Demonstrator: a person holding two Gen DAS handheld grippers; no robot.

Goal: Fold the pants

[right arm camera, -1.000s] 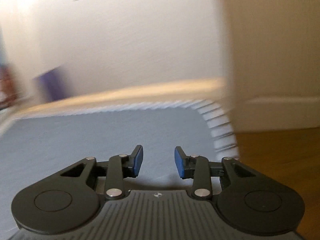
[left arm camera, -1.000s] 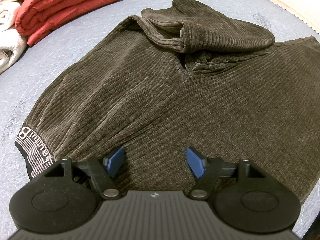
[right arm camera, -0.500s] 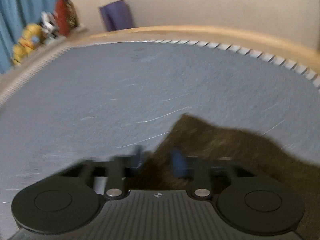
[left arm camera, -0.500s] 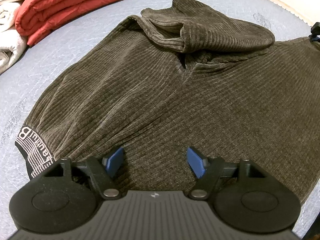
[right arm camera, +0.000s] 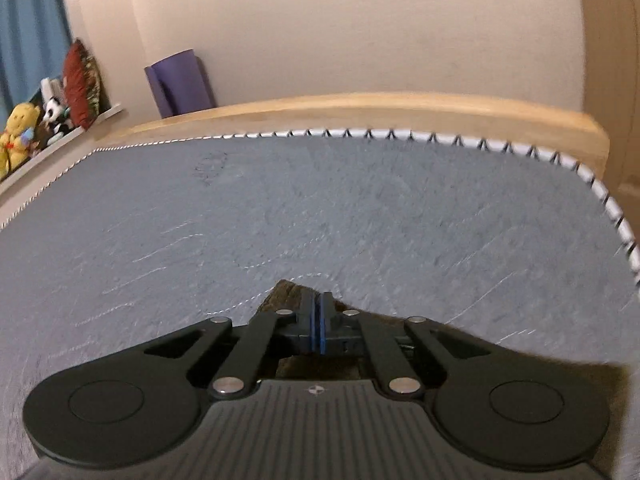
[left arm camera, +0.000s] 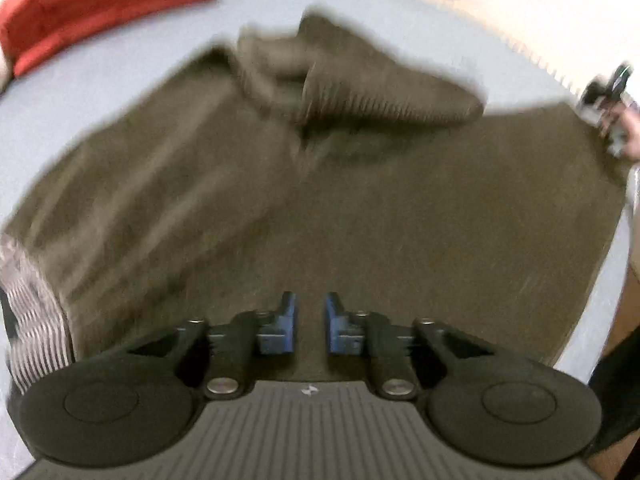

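Note:
Dark brown corduroy pants lie spread on the grey-blue bed cover, one leg folded over at the far end. A white patterned waistband shows at the near left. My left gripper sits over the near edge, its jaws closing to a narrow gap with brown cloth in it. The left wrist view is blurred. My right gripper is shut at a far corner of the pants, pads together on the cloth. The left wrist view catches this right gripper small at the right edge, with a hand.
A folded red textile lies at the far left of the bed. A wooden bed frame rims the cover. Beyond it are a purple roll against the wall and plush toys on a shelf at the left.
My left jaws went from wide apart to nearly together and that view tilted up. The right gripper swung down from the wall to the bed and shut at the pants' corner.

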